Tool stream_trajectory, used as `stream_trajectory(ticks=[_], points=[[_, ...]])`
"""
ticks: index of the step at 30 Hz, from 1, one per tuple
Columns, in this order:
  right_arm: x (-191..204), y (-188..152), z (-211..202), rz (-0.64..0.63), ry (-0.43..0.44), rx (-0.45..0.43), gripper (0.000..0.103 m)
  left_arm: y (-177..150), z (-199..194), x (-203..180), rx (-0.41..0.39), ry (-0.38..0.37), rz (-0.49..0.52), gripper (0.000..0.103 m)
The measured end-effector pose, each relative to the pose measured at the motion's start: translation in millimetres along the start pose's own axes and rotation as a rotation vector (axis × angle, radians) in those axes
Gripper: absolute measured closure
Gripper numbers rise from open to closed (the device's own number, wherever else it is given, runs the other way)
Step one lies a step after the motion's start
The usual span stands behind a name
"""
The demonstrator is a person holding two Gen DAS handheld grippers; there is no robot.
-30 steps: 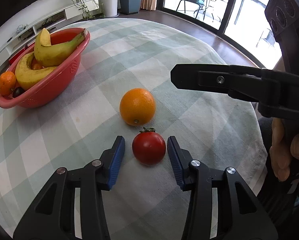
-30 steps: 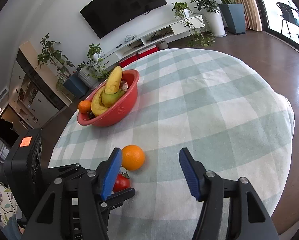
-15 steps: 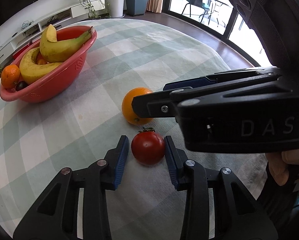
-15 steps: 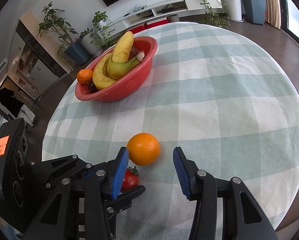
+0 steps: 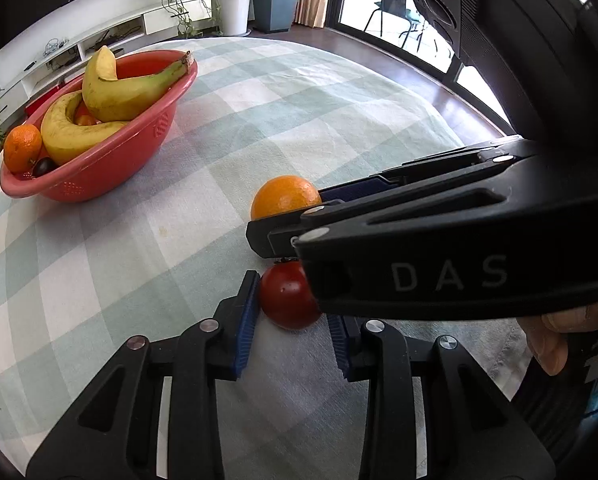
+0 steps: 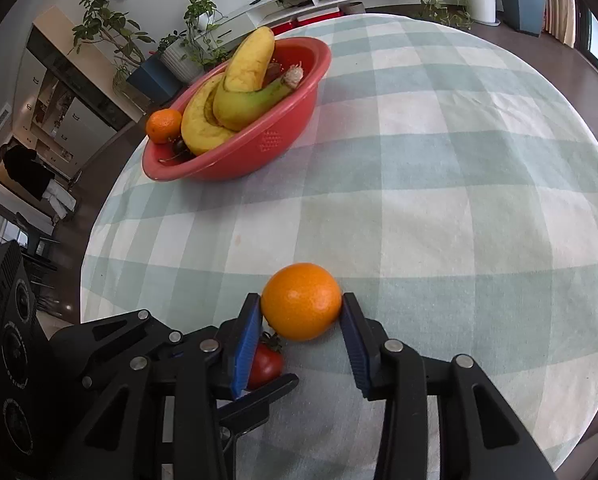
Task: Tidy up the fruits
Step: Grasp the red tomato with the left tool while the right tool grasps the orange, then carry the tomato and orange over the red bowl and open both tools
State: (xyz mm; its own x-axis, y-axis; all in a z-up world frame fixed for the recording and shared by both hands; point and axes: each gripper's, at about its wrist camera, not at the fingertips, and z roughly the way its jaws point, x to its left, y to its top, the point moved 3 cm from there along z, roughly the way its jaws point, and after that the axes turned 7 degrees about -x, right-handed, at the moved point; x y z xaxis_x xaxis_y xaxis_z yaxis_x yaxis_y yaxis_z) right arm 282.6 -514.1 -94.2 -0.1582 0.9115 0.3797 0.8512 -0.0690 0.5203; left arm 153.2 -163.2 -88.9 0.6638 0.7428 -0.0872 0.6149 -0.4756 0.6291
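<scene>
A red tomato [image 5: 287,300] lies on the checked cloth between the blue pads of my left gripper [image 5: 293,300]. Its jaws are closing; the left pad touches the fruit, while the right pad is partly hidden. Just beyond it sits an orange [image 6: 301,306] with my right gripper [image 6: 301,304] closing on it, both pads against its sides. In the left wrist view one right-gripper finger [image 5: 283,236] crosses above the tomato and covers part of the orange [image 5: 285,200]. The tomato [image 6: 265,364] also shows low in the right wrist view.
A red bowl [image 5: 99,196] stands at the far left of the round table [image 6: 459,160], holding two bananas [image 5: 131,92], a mandarin [image 5: 23,148] and a dark fruit [image 5: 45,166]. A hand [image 5: 555,344] holds the right gripper. The table's edge curves close on the right.
The right gripper swung in from the right over the orange and its jaws narrowed onto it. The left gripper stayed put and its jaws narrowed around the tomato.
</scene>
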Motion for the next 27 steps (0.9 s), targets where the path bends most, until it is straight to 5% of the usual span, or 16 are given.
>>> stream_trajectory(ticks=[15,27], points=[[-9.4,5.1,-32.2,0.057,0.049,-0.1,0.06,-10.8,-14.9,14.2,-0.028,-0.008,-0.067,0.073],[-9.0,18.7,-42.0,0.057,0.058,-0.149,0.06,1.2,-73.0,73.0,-0.138,0.033,-0.181,0.073]])
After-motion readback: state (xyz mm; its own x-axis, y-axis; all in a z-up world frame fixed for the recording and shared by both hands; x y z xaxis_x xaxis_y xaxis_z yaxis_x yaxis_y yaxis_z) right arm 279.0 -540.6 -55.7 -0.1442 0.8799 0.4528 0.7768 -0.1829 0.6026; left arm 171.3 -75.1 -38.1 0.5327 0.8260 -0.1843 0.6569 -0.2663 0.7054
